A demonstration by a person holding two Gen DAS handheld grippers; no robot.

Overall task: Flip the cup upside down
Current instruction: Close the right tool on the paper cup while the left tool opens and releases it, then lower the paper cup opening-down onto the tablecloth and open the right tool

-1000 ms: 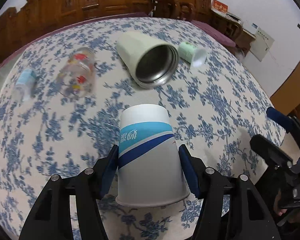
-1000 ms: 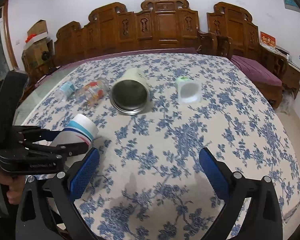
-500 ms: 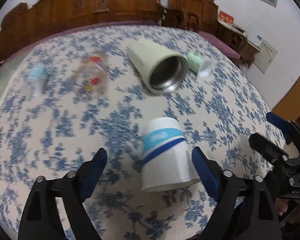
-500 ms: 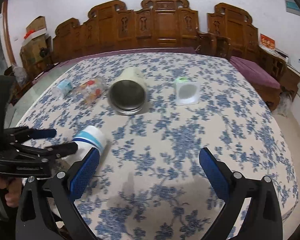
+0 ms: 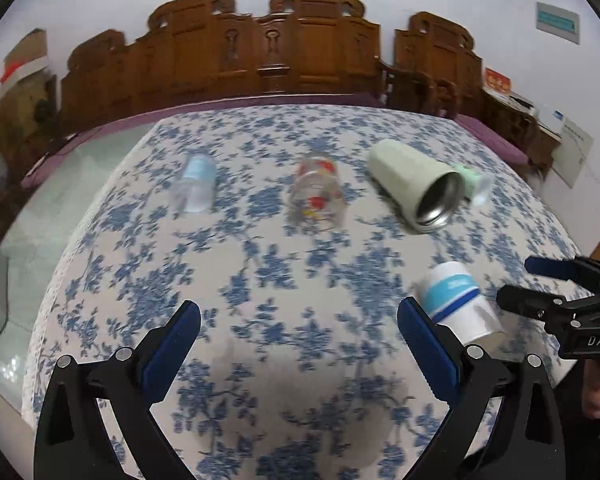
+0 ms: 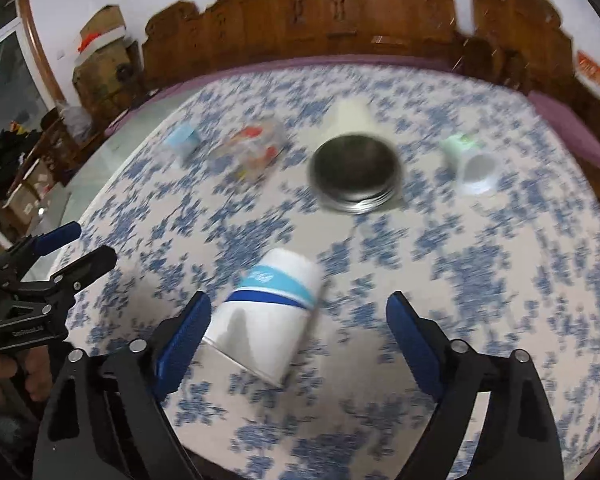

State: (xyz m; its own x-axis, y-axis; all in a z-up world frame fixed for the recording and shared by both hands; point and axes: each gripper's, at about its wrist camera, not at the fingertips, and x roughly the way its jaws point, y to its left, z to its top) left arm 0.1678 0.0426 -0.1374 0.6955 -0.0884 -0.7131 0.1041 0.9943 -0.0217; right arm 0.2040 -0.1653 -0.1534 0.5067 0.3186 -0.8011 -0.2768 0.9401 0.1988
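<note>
A white paper cup with a blue band (image 5: 456, 304) stands upside down on the floral tablecloth, rim on the cloth. In the left wrist view it sits just right of my open left gripper (image 5: 300, 332), outside the jaws. In the right wrist view the cup (image 6: 266, 312) is close in front of my open right gripper (image 6: 300, 328), nearer its left finger (image 6: 184, 332). Both grippers are empty.
Lying on their sides farther back: a cream steel-lined tumbler (image 5: 420, 184), a printed glass (image 5: 318, 194), a small blue-labelled bottle (image 5: 194, 184) and a small green cup (image 6: 470, 160). Carved wooden seating (image 5: 260, 52) lines the far edge. Glass tabletop shows at left (image 5: 80, 184).
My left gripper let go of the upside-down cup, opened wide and swung away to the left. My right gripper moved left and closer to the cup.
</note>
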